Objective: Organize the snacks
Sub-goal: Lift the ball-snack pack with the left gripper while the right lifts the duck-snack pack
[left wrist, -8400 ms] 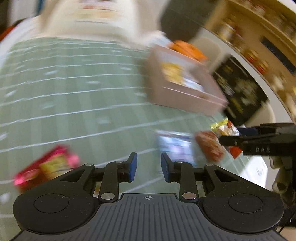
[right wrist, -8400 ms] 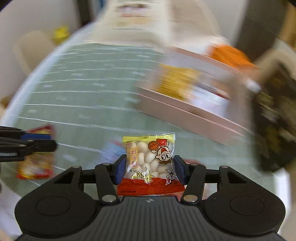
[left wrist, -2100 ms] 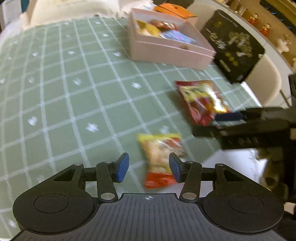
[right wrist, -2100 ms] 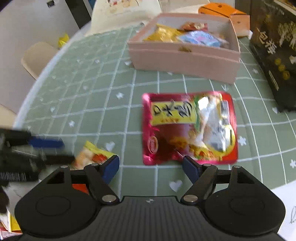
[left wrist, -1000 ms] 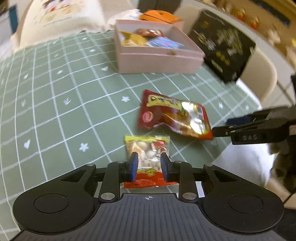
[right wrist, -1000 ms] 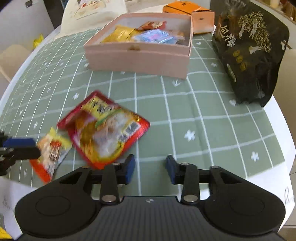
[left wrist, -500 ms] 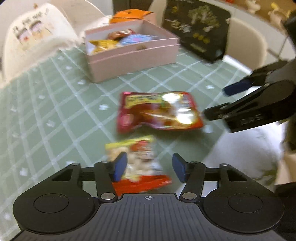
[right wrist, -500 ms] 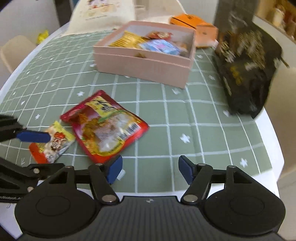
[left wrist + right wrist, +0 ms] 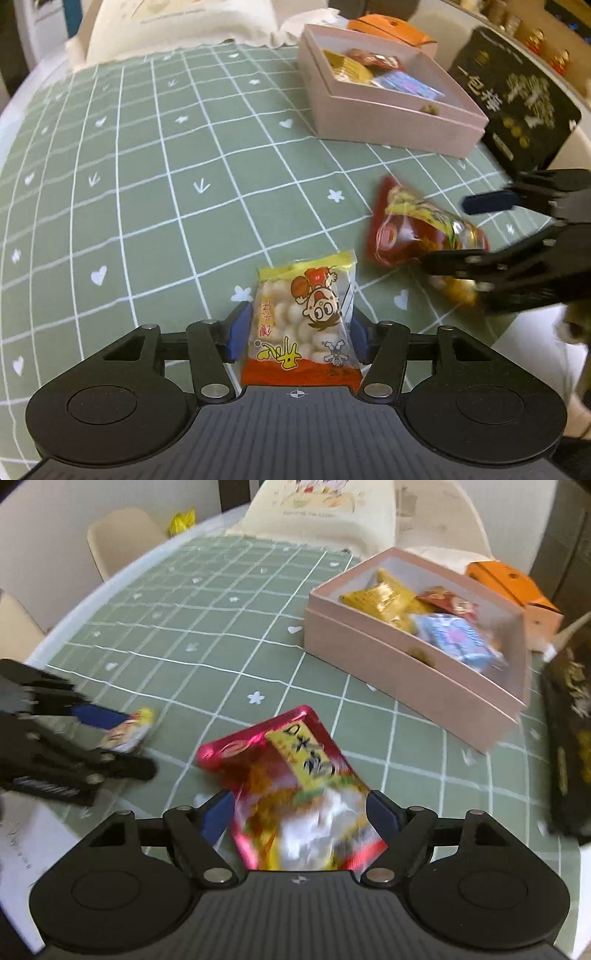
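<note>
A small yellow-and-red snack packet point(image 9: 301, 321) with a cartoon figure lies on the green checked cloth. My left gripper point(image 9: 297, 332) is open around it, and the packet fills the gap between the blue pads. A larger red foil packet point(image 9: 295, 794) lies between the fingers of my right gripper point(image 9: 299, 814), whose jaws are opening, with a gap at the left pad. From the left wrist, the right gripper point(image 9: 471, 232) straddles the red packet point(image 9: 406, 229). From the right wrist, the left gripper point(image 9: 118, 738) is over the small packet point(image 9: 129, 731).
A pink box point(image 9: 399, 107) point(image 9: 406, 672) holding several snacks stands at the far right. A black bag point(image 9: 524, 110) and an orange box point(image 9: 517, 587) flank it. A cream tote bag point(image 9: 325, 509) lies at the back. The table edge and white paper point(image 9: 29, 842) are close by.
The left gripper let go of the small packet, opened, and has moved in so the packet fills its gap. The right gripper swung over the red packet with its jaws spreading wider.
</note>
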